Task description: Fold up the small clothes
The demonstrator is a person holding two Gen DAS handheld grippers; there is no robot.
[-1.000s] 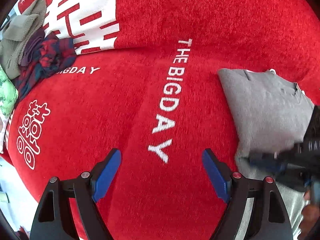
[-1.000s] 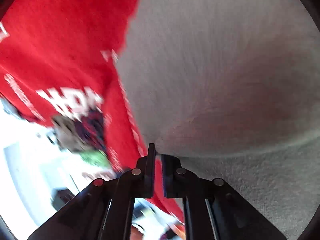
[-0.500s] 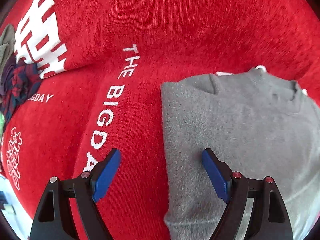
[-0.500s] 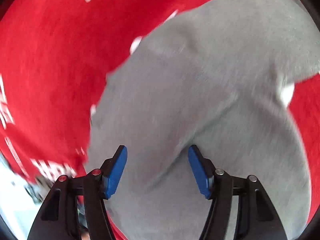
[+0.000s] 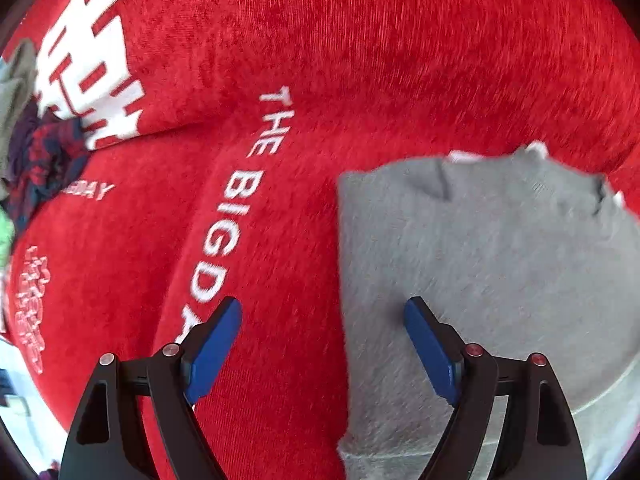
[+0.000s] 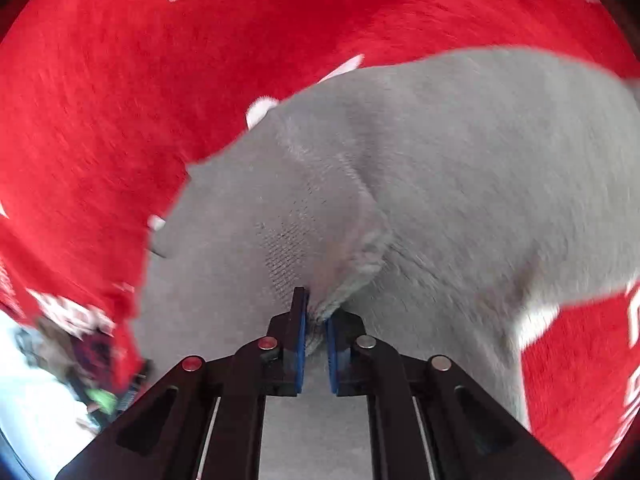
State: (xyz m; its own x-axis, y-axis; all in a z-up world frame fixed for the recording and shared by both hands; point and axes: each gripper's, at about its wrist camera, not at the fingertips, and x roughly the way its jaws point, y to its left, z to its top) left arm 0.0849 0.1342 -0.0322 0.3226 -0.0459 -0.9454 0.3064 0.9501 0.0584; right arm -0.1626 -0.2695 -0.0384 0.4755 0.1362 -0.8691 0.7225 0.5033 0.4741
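A grey knitted garment [image 5: 480,264] lies partly folded on a red cloth printed with white letters [image 5: 280,60]. My left gripper [image 5: 322,316] hangs open above the garment's left edge, one blue pad over the red cloth and the other over the grey knit, nothing held. In the right wrist view the grey garment [image 6: 460,152] fills the middle. My right gripper [image 6: 316,312] is closing on a raised fold of the grey knit, which bunches between the blue pads and is pinched there.
A heap of other clothes [image 5: 36,148], grey, dark plaid and green, sits at the far left edge of the red cloth. The same heap [image 6: 84,356] appears blurred at the lower left of the right wrist view, next to a pale floor.
The left gripper slid right until the grey garment's edge lay under it. The right gripper let go, swung over the garment with its jaws wide, then closed on a fold.
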